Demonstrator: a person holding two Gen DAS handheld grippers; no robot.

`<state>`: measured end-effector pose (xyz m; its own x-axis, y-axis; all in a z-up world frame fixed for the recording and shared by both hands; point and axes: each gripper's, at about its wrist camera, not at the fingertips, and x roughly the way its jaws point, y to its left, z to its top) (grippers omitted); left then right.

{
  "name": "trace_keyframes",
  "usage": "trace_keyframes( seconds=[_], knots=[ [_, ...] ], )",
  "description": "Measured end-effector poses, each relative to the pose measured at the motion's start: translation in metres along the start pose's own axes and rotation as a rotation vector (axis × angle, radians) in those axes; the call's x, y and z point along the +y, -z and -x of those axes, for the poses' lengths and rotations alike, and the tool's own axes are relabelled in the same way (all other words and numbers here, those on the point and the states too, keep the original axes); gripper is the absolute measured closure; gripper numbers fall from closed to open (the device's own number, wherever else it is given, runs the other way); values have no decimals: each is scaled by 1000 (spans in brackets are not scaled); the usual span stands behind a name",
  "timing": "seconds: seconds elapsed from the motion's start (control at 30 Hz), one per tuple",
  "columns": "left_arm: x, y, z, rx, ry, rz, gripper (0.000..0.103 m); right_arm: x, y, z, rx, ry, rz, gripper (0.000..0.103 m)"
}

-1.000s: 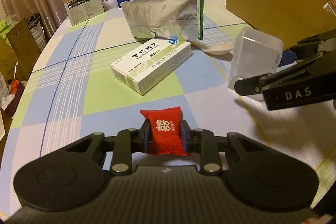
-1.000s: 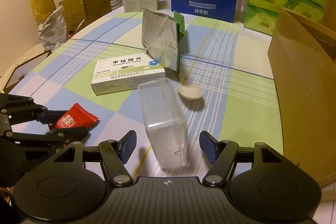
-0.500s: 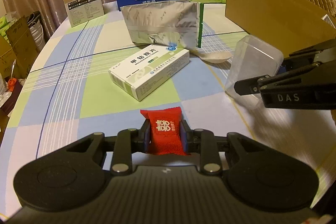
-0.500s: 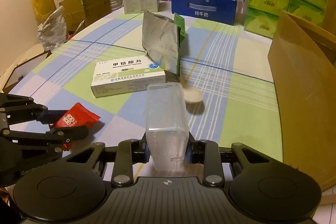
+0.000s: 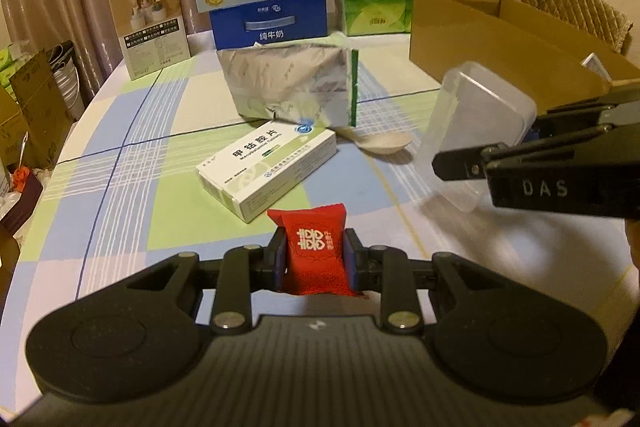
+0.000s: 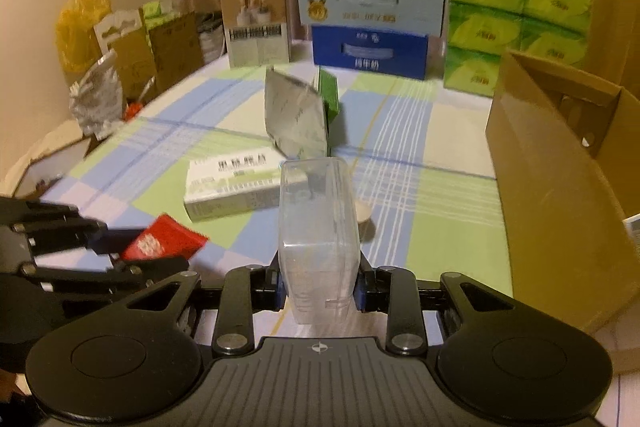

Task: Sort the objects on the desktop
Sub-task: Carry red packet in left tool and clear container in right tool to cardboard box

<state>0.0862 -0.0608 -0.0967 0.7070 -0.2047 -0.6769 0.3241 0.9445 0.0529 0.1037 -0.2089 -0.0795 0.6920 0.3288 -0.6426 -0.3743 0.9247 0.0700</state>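
The left tongs (image 5: pixel 315 261) are clamped on a small red foil sweet packet (image 5: pixel 316 255) with white characters printed on it, held just above the near edge of the checked counter (image 5: pixel 120 195). It looks light and crinkly, so a squeeze across its middle should hold it, though the wrapper may slip. To the right, the right tongs (image 6: pixel 319 287) grip a clear, empty rectangular plastic container (image 6: pixel 318 231) by its near end. It seems stiff, thin-walled and smooth, and likely to twist if pinched off-centre.

Beyond lies a flat white and green medicine box (image 5: pixel 268 169) printed with Chinese characters, then a pale spoon (image 5: pixel 380 144) beside an upright silver foil pouch (image 5: pixel 288 91). On the right stands an open brown cardboard carton (image 6: pixel 560 167). The right tongs' arm reads "DAS". The far blue box (image 5: pixel 270 23) reads "纯牛奶".
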Motion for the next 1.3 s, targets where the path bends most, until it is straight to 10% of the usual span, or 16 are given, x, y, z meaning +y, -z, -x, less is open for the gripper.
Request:
trace_keyframes(
  seconds=[0.7, 1.3],
  knots=[
    [-57, -40, 83, -105, 72, 1, 80, -24, -30, 124, -167, 126, -28, 75],
    [-165, -133, 58, -165, 249, -95, 80, -166, -39, 188, -208, 338, -132, 75]
  ],
)
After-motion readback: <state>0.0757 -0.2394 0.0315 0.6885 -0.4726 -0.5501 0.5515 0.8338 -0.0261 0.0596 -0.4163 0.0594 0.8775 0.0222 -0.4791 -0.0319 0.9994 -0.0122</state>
